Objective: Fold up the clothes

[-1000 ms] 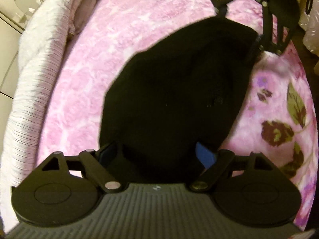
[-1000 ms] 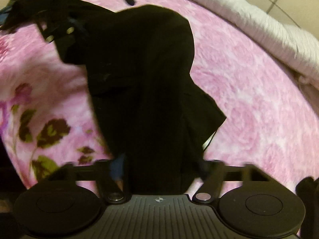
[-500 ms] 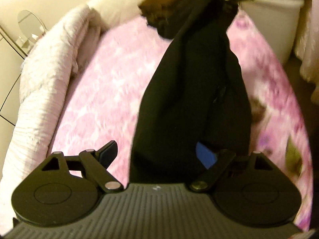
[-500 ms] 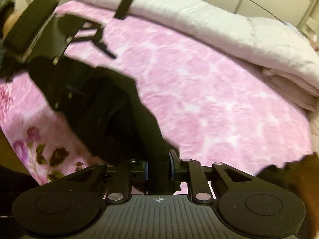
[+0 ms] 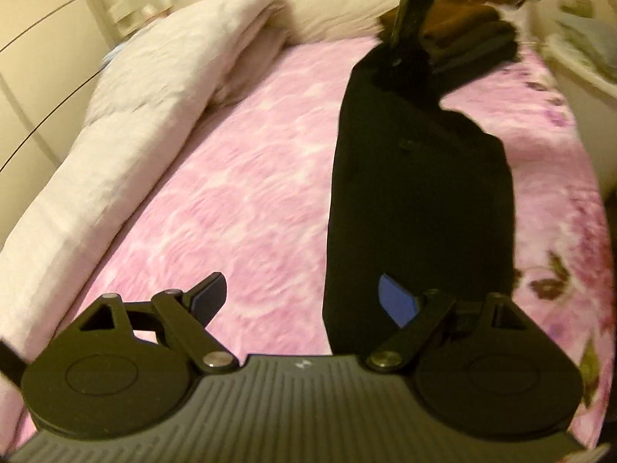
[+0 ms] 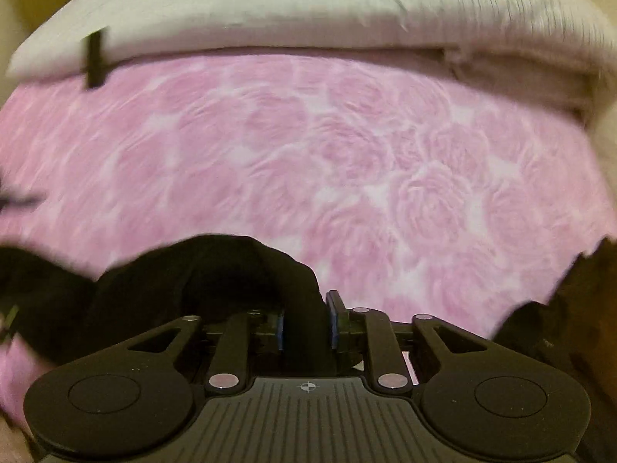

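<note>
A black garment (image 5: 416,200) stretches as a long strip over the pink rose blanket (image 5: 250,193). Its far end is lifted toward blurred dark hardware at the top of the left wrist view. My left gripper (image 5: 302,299) stands wide open. The garment's near end lies by its right blue pad (image 5: 397,301), and nothing is pressed. In the right wrist view, my right gripper (image 6: 305,328) has a bunched fold of the black garment (image 6: 216,270) filling the gap between its blue pads. Those jaws are opening slightly while still pinching the cloth.
A rolled white duvet (image 5: 154,115) lines the far side of the bed, also seen as the white duvet (image 6: 308,11). A stack of dark and brown folded clothes (image 5: 474,38) sits at the bed's far end. White furniture (image 5: 578,58) stands to the right.
The right gripper shut on the garment and lifted it away, pulling the flat cloth into a long strip. The left gripper stayed open, rose and rolled, with the garment now toward its right finger.
</note>
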### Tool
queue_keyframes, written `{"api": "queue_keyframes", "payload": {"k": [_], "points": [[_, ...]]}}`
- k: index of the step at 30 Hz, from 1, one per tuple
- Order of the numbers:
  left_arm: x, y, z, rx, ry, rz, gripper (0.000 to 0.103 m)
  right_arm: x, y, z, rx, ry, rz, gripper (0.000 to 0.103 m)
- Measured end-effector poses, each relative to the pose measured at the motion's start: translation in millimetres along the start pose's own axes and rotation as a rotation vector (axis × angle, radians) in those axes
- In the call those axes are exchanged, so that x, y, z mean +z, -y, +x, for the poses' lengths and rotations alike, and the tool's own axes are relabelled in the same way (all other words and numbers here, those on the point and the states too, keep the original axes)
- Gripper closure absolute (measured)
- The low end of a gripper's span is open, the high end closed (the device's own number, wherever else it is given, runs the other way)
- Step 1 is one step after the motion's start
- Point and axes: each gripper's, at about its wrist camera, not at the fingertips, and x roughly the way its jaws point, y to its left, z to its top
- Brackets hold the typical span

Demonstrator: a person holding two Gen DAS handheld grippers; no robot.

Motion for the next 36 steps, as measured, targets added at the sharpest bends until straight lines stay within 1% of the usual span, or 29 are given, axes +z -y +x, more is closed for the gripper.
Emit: {"api": "queue_keyframes", "payload": {"k": [1,2,3,5,6,7,8,10,13,14,16,17,18,19,21,22,23,24,26,29,30,32,33,35,36], "points": [[2.3,0.9,6.0,0.008,-0.014,-0.011,0.019,10.9,12.0,19.0,0.017,0.007,0.039,0.073],[4.5,2.3,9.0,0.011,-0.025,-0.014,0.019,19.2,21.9,32.1,0.019,0.018,0.065,0.063],[7.0,4.7,10.1,0.008,-0.033,-0.013,0.019,22.8,30.8,37.9,0.005,0.032,0.090,0.059],[12.5,15.7,15.3,-0.019,-0.045,-0.008,0.019,25.8,50.7,35.8,-0.004,0.076,0.143,0.058],[17.5,24.6,21.4,-0.036,-0.052,-0.002,0.019,19.9,59.0,30.8,0.007,0.081,0.146,0.058],[21.4,32.8,29.2,-0.051,-0.058,0.014,0.019,13.9,67.3,25.8,0.017,0.087,0.150,0.055],[24.9,40.5,37.7,-0.064,-0.062,0.036,0.019,6.8,75.4,21.0,0.028,0.091,0.153,0.047],[33.1,52.2,59.0,-0.067,-0.069,0.067,0.019,-20.4,87.9,14.6,0.054,0.081,0.145,0.038],[41.0,64.1,97.7,-0.055,-0.100,0.124,0.019,-65.9,95.2,19.5,0.090,0.007,0.145,0.037],[42.5,67.0,110.5,-0.059,-0.104,0.166,0.021,-77.7,96.0,24.1,0.109,-0.014,0.152,0.037],[42.7,75.7,132.1,-0.091,-0.108,0.273,0.025,-100.8,97.1,33.4,0.147,-0.055,0.167,0.037],[42.5,79.0,139.7,-0.109,-0.108,0.324,0.035,-109.5,94.3,37.4,0.166,-0.067,0.170,0.037],[42.3,80.8,144.2,-0.124,-0.110,0.370,0.056,-117.3,91.2,41.5,0.184,-0.073,0.174,0.037],[44.6,77.8,147.0,-0.137,-0.111,0.385,0.063,-125.0,88.2,45.3,0.201,-0.078,0.179,0.037],[55.3,60.4,148.2,-0.158,-0.110,0.339,0.073,-135.4,84.5,46.9,0.229,-0.061,0.213,0.037],[61.6,47.0,148.4,-0.159,-0.109,0.292,0.075,-137.5,84.2,46.6,0.240,-0.055,0.233,0.037],[69.2,27.8,148.1,-0.148,-0.109,0.215,0.084,-139.5,84.0,46.3,0.250,-0.049,0.253,0.037],[75.9,8.0,147.9,-0.134,-0.111,0.144,0.088,-140.8,84.2,45.7,0.256,-0.043,0.276,0.037],[85.9,-32.9,149.0,-0.094,-0.119,0.030,0.088,-143.9,83.8,45.0,0.274,-0.033,0.322,0.037],[89.6,-86.6,158.7,-0.015,-0.144,-0.068,0.089,-144.7,79.8,44.7,0.314,-0.007,0.371,0.037],[88.8,-100.6,163.4,0.000,-0.156,-0.097,0.095,-143.1,77.6,46.9,0.314,-0.004,0.364,0.037],[86.6,-121.3,173.6,0.012,-0.178,-0.149,0.097,-139.8,73.2,51.1,0.315,0.000,0.351,0.037],[85.3,-129.9,178.8,0.014,-0.186,-0.177,0.100,-138.4,71.3,53.5,0.312,0.002,0.346,0.037],[85.0,-142.0,187.2,0.029,-0.186,-0.203,0.101,-138.7,74.7,59.0,0.274,-0.001,0.362,0.037],[85.3,-147.1,191.0,0.040,-0.184,-0.211,0.101,-139.8,78.4,60.0,0.273,0.001,0.376,0.037]]}}
